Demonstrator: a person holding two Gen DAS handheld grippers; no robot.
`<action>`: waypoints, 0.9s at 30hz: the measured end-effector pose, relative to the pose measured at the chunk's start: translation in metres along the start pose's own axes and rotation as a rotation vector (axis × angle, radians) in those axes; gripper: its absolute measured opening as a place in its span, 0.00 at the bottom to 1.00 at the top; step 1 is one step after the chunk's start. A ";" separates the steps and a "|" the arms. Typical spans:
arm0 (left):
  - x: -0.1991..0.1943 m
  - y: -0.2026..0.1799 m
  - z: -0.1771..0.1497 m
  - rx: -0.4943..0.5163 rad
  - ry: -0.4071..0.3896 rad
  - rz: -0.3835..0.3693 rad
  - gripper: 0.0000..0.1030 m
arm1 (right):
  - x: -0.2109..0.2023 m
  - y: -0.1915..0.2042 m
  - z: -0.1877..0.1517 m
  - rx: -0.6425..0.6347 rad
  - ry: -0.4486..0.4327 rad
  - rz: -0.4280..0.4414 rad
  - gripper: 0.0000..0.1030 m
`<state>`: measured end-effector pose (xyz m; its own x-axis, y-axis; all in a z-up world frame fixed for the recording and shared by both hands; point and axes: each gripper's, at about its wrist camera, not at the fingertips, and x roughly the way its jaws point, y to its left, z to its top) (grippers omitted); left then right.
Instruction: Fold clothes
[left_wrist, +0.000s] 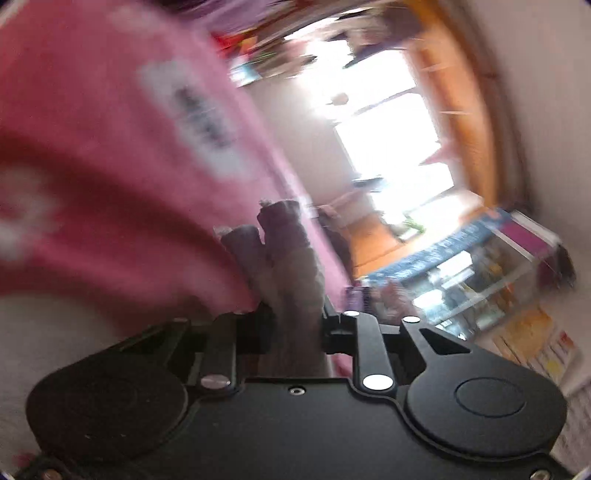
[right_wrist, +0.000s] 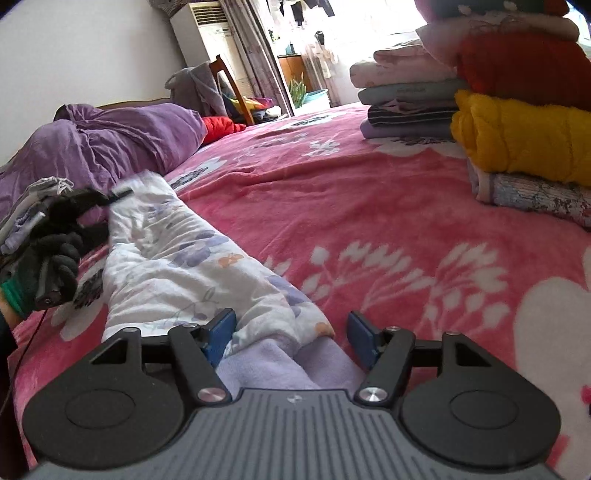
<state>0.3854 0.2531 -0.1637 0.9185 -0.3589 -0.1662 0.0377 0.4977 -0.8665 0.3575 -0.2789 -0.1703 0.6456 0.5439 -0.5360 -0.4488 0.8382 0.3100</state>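
Presently, right gripper (right_wrist: 291, 336): jaws wide, straddling white floral quilted garment (right_wrist: 177, 266), gripping nothing
Left gripper (left_wrist: 271, 230): closed on cloth
Surface: pink flowered blanket (right_wrist: 369, 206)

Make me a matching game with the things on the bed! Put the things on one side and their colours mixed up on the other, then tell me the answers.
Things:
1. bedspread
2. pillow
3. fluffy roll
4. right gripper fingers

Colours:
A. yellow
B. blue
C. pink with white flowers
D. purple

Pairs: 1-C, 2-D, 3-A, 4-B
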 end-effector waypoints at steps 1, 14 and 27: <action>-0.004 -0.013 0.000 0.037 -0.011 -0.026 0.19 | 0.000 0.000 0.000 0.005 -0.001 -0.002 0.63; -0.025 -0.189 -0.129 0.927 0.042 -0.198 0.18 | -0.005 -0.013 0.003 0.188 -0.028 0.034 0.57; -0.010 -0.167 -0.264 1.465 0.147 -0.214 0.17 | -0.068 -0.047 -0.008 0.293 -0.138 0.136 0.58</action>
<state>0.2657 -0.0344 -0.1415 0.8006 -0.5564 -0.2223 0.5986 0.7267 0.3371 0.3290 -0.3556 -0.1547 0.6783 0.6351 -0.3695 -0.3533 0.7228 0.5940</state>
